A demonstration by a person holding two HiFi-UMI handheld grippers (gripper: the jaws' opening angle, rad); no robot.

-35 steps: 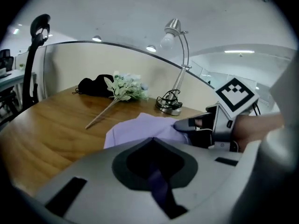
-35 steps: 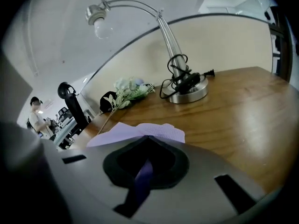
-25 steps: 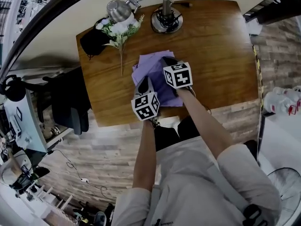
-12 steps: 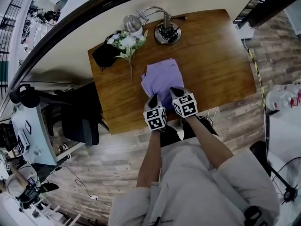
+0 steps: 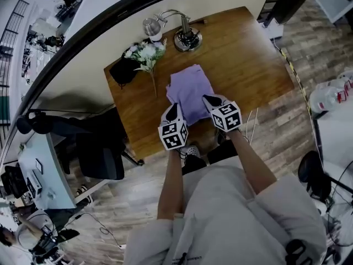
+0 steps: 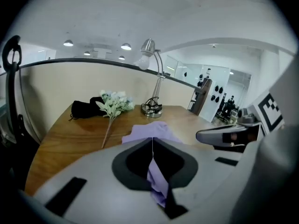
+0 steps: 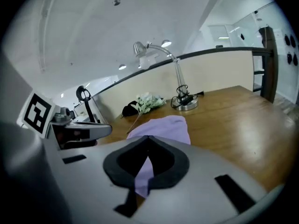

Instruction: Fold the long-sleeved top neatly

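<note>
The wooden desk (image 5: 248,54) stands against a low wall (image 6: 60,87). A lamp (image 5: 186,37), a sprig of flowers (image 5: 144,53) and a dark pouch (image 5: 122,70) sit along its far side, well beyond my tools. The purple top (image 5: 189,87) lies on the desk just ahead of them, and it looks already folded down to a narrow panel. My left tool (image 5: 172,112) is closed on the near edge, with a strip of purple cloth pinched between its jaws. My right tool (image 5: 209,100) is closed on the same edge, a little apart from the left, with cloth caught the same way. Both point forward and down.

I judge the step to be carrying this near edge up and over toward the far edge, to halve the panel. To do it well, I should move both tools together at the same height, so the edge stays straight and taut between them. I should lift only enough for the cloth to clear itself. I lay the edge squarely on the far edge before opening either tool, since letting go unevenly would skew the fold. The flowers lie close to the left of the cloth, so I steer clear of them.
</note>
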